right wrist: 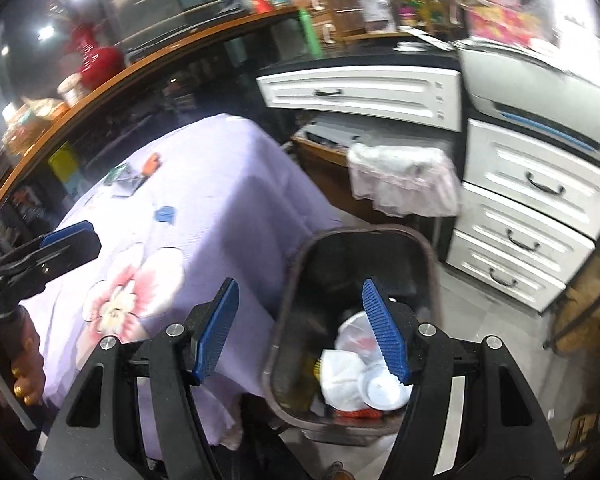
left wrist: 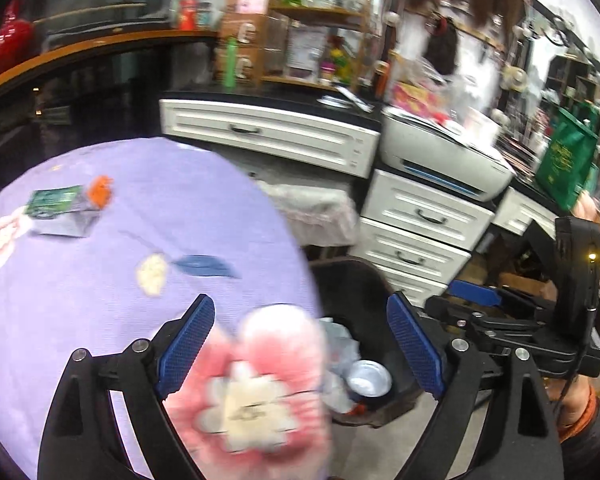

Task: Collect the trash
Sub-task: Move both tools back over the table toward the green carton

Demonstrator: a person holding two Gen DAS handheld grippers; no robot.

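Both the left gripper (left wrist: 300,344) and the right gripper (right wrist: 300,332) have jaws apart, holding nothing. The trash (crumpled paper (right wrist: 342,372), a can (left wrist: 369,378)) lies in the bin (right wrist: 288,320) beside the cloth-covered worktop (left wrist: 100,280). A packet (left wrist: 56,200) and orange scrap (left wrist: 100,190) lie at its far side, white drawers (right wrist: 516,216) beyond.

Bin (right wrist: 352,240) on floor right of table (right wrist: 228,184), crumpled trash (right wrist: 352,364) inside (wrappers (left wrist: 56,204) on table's far end)

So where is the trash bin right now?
The trash bin stands on the floor just right of the purple-clothed table, in front of the white drawers; the right wrist view looks down into it.
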